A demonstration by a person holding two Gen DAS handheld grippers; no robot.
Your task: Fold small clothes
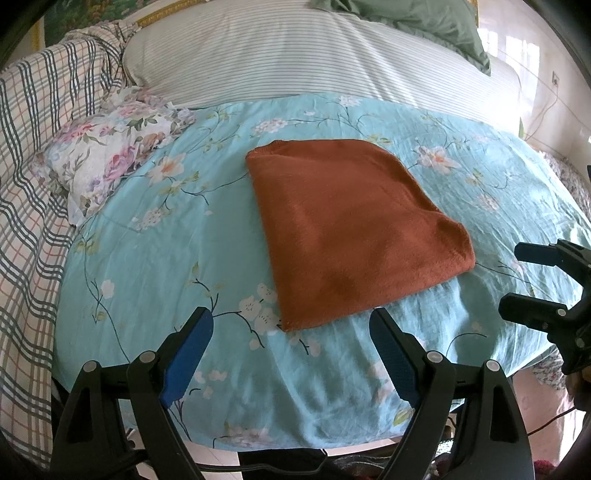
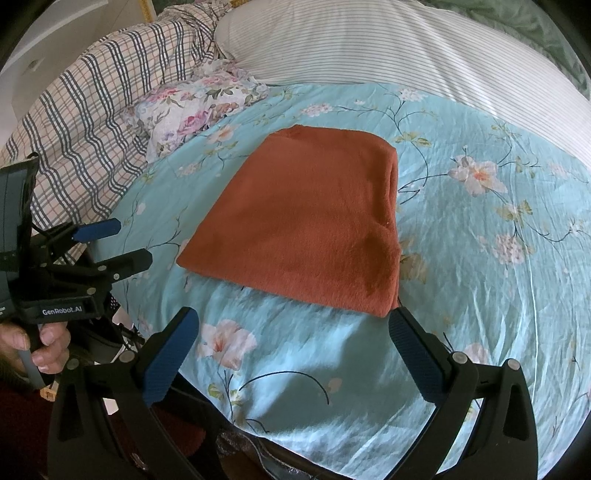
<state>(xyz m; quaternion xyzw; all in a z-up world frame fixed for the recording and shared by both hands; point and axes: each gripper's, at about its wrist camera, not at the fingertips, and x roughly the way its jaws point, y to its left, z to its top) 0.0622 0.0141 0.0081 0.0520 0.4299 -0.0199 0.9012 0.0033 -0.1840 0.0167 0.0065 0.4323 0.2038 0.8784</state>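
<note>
**Ana:** Left wrist view first. Where was the cloth [image 1: 351,225] against the left claw [image 1: 291,325]?

**Ben:** Just ahead of it. The claw was released, its blue pads [image 1: 188,354] spread wide with nothing between them, and the cloth's near corner lay between the two tips, not touched by either. At the right edge the right claw [image 1: 517,280] came in sideways, also released, near the cloth's right corner but apart from it.

**Ana:** And from the right wrist?

**Ben:** At the left edge, the left claw [image 2: 129,243] sat in a hand [image 2: 40,350], off the cloth's left corner. The right claw [image 2: 295,325] hung spread in front of the cloth [image 2: 306,218]; its right finger tip came up beside the cloth's near right corner, and I could not tell if they touched.

**Ana:** What sort of cloth?

**Ben:** Rust-orange, fuzzy like fleece, folded flat into a rough rectangle with a thick, rounded fold along its right side.

**Ana:** What did it lie on?

**Ben:** A bed. From the left: a plaid quilt [image 1: 33,177], bunched up; a floral pillow [image 1: 110,147] with pink roses; then the wrinkled turquoise sheet [image 1: 155,266], printed with pale blossoms on dark twigs, under the cloth. Behind lay a striped pillow [image 1: 295,55] with a green pillow [image 1: 424,26] on top, and at far right a pale wall with a socket [image 1: 555,78].
</note>
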